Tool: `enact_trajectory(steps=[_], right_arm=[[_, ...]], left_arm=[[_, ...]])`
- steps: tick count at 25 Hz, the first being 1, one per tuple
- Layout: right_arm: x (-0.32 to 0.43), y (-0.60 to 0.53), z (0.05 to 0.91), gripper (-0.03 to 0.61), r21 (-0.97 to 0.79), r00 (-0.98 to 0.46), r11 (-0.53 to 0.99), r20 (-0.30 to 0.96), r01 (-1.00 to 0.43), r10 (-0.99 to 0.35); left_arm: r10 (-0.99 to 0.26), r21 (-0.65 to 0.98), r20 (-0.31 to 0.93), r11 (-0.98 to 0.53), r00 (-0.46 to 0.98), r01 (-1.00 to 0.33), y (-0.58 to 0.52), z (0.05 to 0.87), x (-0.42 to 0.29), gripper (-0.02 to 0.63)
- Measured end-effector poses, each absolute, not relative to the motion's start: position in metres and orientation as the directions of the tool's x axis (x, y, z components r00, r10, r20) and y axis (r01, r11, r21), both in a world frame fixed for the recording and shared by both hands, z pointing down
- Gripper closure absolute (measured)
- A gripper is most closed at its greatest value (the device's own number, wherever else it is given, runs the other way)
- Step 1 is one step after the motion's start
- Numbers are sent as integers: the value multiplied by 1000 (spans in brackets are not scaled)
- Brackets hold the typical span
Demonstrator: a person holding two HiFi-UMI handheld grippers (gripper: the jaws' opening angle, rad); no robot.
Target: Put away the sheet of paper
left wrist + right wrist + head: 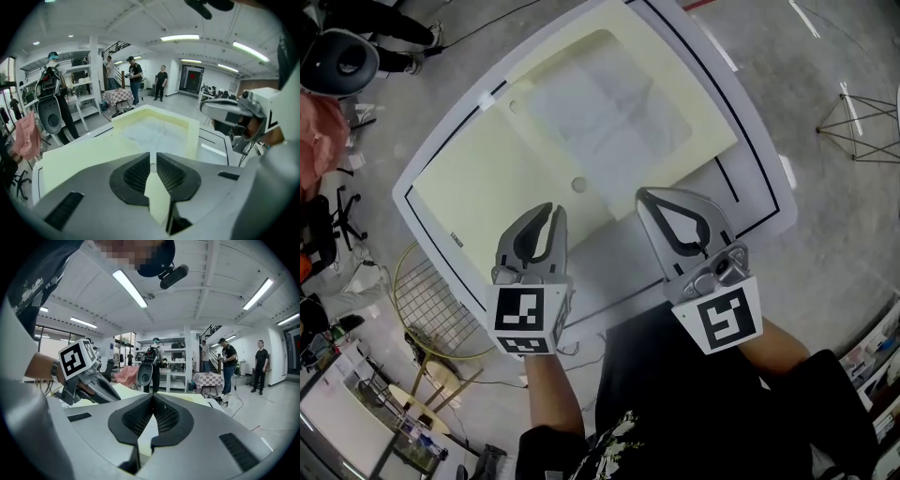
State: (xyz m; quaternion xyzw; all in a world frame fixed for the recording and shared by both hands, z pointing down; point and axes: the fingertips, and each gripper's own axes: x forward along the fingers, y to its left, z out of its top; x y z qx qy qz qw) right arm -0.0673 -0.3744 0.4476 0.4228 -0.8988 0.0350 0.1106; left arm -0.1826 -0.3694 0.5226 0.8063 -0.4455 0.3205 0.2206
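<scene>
A white, creased sheet of paper (609, 122) lies flat in the sunken basin of a pale yellow moulded tray (478, 169), which rests on a white table (764, 183). In the left gripper view the paper (154, 133) lies ahead, inside the basin walls. My left gripper (553, 208) hovers over the tray's near flat part, its jaws only a narrow slit apart (153, 159) with nothing between them. Shut and empty, my right gripper (642, 195) hangs near the tray's front edge, tips touching (153, 395). Neither gripper touches the paper.
A small round hole (578, 185) marks the tray's flat part near my grippers. A yellow-rimmed wire basket (431, 300) stands on the floor left of the table. A wire stand (862, 122) is on the floor at right. People (136, 77) stand far behind by shelves.
</scene>
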Motion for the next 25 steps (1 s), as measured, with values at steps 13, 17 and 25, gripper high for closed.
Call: enact_trajectory(steps=[13,17,25], right_arm=[[-85,-314,393,580,77,-634,650,161,-756,-757],[-94,-299,380,580,98,-648,664,151,-742,-747],[-105,-269,369,580,46,-651,664,157,-746,-742]], left_arm=[[-650,-9,619,-566,440,-824,-292,447,-177,609],[-665,-14,593,-572,454,-820,-278,433,-177,611],[-767,-86,487,-519,418,-851,-247,395,-208,611]])
